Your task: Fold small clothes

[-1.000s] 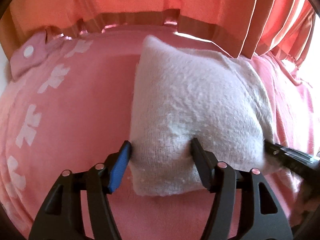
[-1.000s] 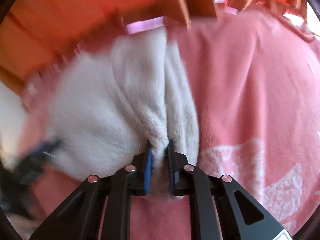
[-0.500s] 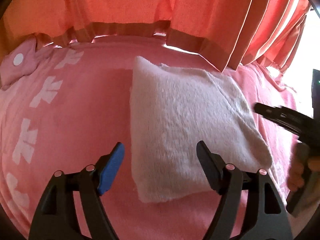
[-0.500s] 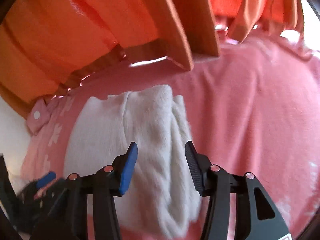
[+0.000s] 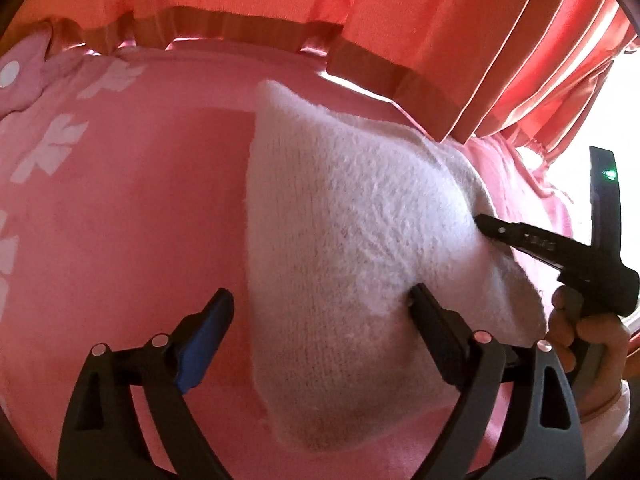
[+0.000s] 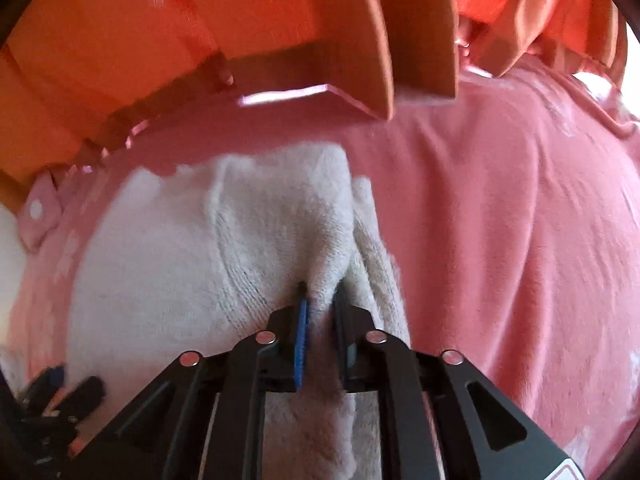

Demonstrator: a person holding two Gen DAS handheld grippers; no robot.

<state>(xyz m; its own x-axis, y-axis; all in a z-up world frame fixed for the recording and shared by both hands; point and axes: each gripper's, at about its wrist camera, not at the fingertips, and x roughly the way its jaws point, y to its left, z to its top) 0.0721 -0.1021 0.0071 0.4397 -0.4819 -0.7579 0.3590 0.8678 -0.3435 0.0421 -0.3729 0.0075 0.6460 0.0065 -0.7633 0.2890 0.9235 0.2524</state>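
Left claw [image 5: 320, 304] stands wide, its jaws having just been opening further, and they straddle the near left edge of the white knit garment [image 5: 352, 248] without pressing it: the blue-padded finger sits over the pink blanket just left of the garment's edge, while the black finger rests on top of the knit. Right claw [image 6: 320, 300] is narrow, its jaws having just been closing, and the two pads pinch a raised ridge of the garment's fabric [image 6: 324, 276] between them. In the left wrist view that right claw [image 5: 486, 222] reaches in from the garment's right side, its tip touching the right edge of the knit, with the person's hand [image 5: 580, 340] wrapped around its handle and a pale sleeve cuff below.

The garment lies folded into a rough, thick rectangle on the pink blanket [image 5: 132, 220], which carries white leaf-like prints to the garment's left. Seen from the right wrist, the garment shows a curved seam left of the pinched ridge and a second loose layer just right of it. Beyond the garment's far edge hang orange-red pleated curtains [image 5: 400, 20] with a brown hem band, their lower edge close above the blanket. A pink flap with a white dot [image 5: 10, 74] sits well left of the garment at the blanket's far corner.
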